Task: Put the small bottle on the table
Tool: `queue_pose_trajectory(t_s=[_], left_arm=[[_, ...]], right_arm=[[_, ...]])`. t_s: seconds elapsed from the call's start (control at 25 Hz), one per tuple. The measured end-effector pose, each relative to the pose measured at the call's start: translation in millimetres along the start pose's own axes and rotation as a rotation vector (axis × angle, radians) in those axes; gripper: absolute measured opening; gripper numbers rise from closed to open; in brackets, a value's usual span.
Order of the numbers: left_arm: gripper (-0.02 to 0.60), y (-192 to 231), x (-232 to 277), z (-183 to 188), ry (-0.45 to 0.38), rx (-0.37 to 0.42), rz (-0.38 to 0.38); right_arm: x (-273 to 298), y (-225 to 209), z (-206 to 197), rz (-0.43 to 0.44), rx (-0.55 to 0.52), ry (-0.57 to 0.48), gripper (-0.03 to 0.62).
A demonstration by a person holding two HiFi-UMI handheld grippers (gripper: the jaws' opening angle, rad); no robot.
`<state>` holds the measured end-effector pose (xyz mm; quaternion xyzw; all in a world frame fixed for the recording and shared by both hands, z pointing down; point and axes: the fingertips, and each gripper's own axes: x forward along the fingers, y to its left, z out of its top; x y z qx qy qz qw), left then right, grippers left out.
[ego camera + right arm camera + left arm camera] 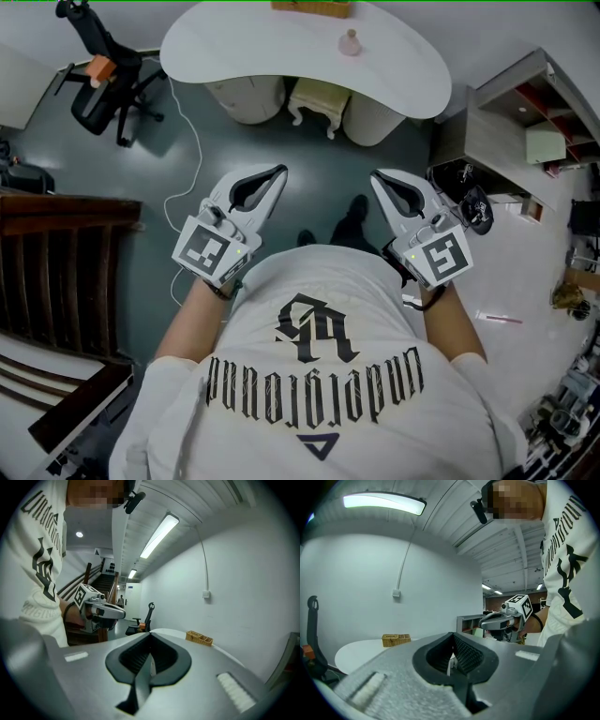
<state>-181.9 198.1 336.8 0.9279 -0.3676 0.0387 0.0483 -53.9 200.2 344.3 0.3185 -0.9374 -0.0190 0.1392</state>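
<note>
Both pairs of jaws are clenched on nothing. The left gripper (pixel 453 638) has its ribbed pads pressed tip to tip, and the right gripper (pixel 150 639) is closed the same way, empty. The person holds both at chest height, well back from the white table (pixel 234 47), which lies far ahead across open floor.

The small bottle (pixel 350 42) stands upright on the far part of that table, a little right of its middle, so to my eye it is already where the task wants it. It looks pinkish and squat with a narrow neck. It is probably light and hard, maybe glass, so slippery and easy to tip. I'd take it low round the belly with a gentle squeeze, not by the neck.

A wooden box (pixel 311 7) sits at the table's far edge, left of the bottle and apart from it. A pale stool (pixel 319 98) is tucked under the near edge. An office chair (pixel 98 89) stands far left, a white cable (pixel 192 141) trails over the floor, and a shelf unit (pixel 511 131) is at the right. Nothing blocks the way to the bottle
</note>
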Motion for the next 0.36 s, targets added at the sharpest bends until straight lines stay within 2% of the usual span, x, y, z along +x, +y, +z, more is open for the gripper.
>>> queue_pose_trajectory(t_s=[0.36], left_arm=[[0.008, -2.3, 1.6, -0.5, -0.014, -0.009, -0.008]], right_arm=[[-1.9, -1.9, 4.2, 0.019, 0.018, -0.023, 0.002]])
